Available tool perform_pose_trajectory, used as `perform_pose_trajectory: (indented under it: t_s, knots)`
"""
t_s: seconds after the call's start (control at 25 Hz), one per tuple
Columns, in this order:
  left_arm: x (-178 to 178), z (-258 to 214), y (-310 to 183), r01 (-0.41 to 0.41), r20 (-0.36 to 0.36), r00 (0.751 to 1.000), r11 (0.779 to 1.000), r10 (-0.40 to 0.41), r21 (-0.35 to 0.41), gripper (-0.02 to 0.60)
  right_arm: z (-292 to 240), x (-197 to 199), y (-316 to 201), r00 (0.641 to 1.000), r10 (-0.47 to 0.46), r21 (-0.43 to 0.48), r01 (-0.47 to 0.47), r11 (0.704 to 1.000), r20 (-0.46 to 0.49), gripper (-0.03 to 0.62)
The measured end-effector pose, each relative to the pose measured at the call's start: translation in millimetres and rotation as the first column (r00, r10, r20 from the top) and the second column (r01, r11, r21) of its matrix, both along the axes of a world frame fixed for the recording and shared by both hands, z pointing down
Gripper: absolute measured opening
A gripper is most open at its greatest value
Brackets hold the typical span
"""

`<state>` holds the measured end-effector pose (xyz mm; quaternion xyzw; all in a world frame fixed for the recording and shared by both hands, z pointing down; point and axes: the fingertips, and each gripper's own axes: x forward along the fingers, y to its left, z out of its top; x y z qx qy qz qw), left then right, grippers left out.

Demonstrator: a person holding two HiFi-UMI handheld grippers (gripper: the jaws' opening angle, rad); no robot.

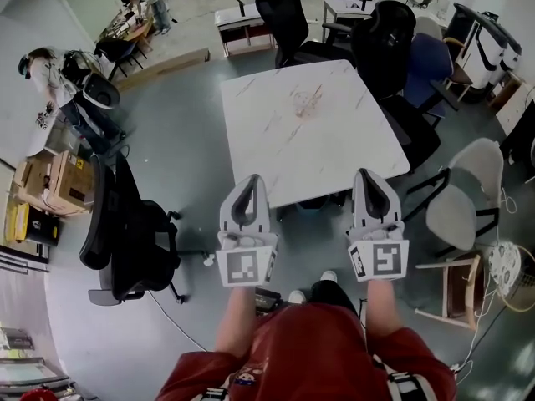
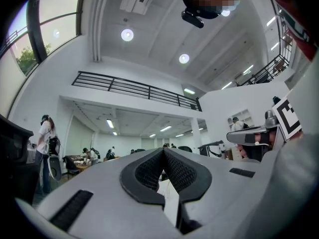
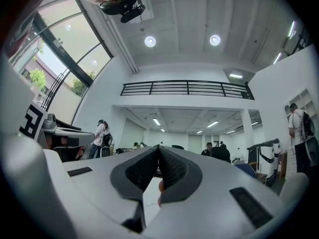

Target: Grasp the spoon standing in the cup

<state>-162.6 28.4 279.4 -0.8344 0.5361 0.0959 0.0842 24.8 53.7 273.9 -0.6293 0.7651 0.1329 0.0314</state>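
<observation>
No cup or spoon shows in any view. The white marbled table point(image 1: 309, 124) lies ahead of me and its top is bare. In the head view I hold both grippers side by side over the grey floor, just short of the table's near edge. My left gripper point(image 1: 251, 182) points at the table's near left corner with its jaw tips together. The right gripper point(image 1: 372, 175) points at the near right edge, also closed. The gripper views look upward across the room, and in each the dark pads meet at the tips, left gripper point(image 2: 163, 150) and right gripper point(image 3: 158, 146), with nothing held.
A black office chair point(image 1: 125, 241) stands at my left. More dark chairs point(image 1: 384, 40) crowd the table's far side. At the right are a pale chair point(image 1: 464, 207) and a wooden stool point(image 1: 456, 286). Cardboard boxes point(image 1: 50, 182) and a standing person point(image 1: 58, 78) are far left.
</observation>
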Motion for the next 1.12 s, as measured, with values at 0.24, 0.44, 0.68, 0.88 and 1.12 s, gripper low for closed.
perform_pose_trajectory:
  t_s: [0.24, 0.44, 0.68, 0.88, 1.12]
  knots:
    - [14, 7, -16, -0.002, 0.044, 0.999, 1.0, 0.002, 0.007, 0.009, 3, 13, -16, 1.0, 0.005, 0.014, -0.005, 1.0, 0.015, 0.014]
    - [29, 8, -42, 0.0, 0.065, 0.998, 1.0, 0.0, 0.004, 0.009, 7, 29, -48, 0.999, -0.001, 0.007, 0.001, 1.0, 0.043, 0.014]
    - [48, 11, -88, 0.032, 0.065, 0.997, 0.999, -0.031, -0.019, 0.009, 11, 47, -100, 0.998, -0.033, -0.015, 0.033, 0.999, 0.048, 0.014]
    - [74, 12, -122, 0.051, 0.072, 0.996, 0.998, -0.049, -0.028, 0.009, 19, 69, -139, 0.997, -0.06, -0.04, 0.062, 0.997, 0.055, 0.014]
    - [109, 10, -161, 0.066, 0.096, 0.993, 0.997, -0.063, -0.033, 0.009, 25, 97, -185, 0.992, -0.085, -0.058, 0.09, 0.994, 0.089, 0.014]
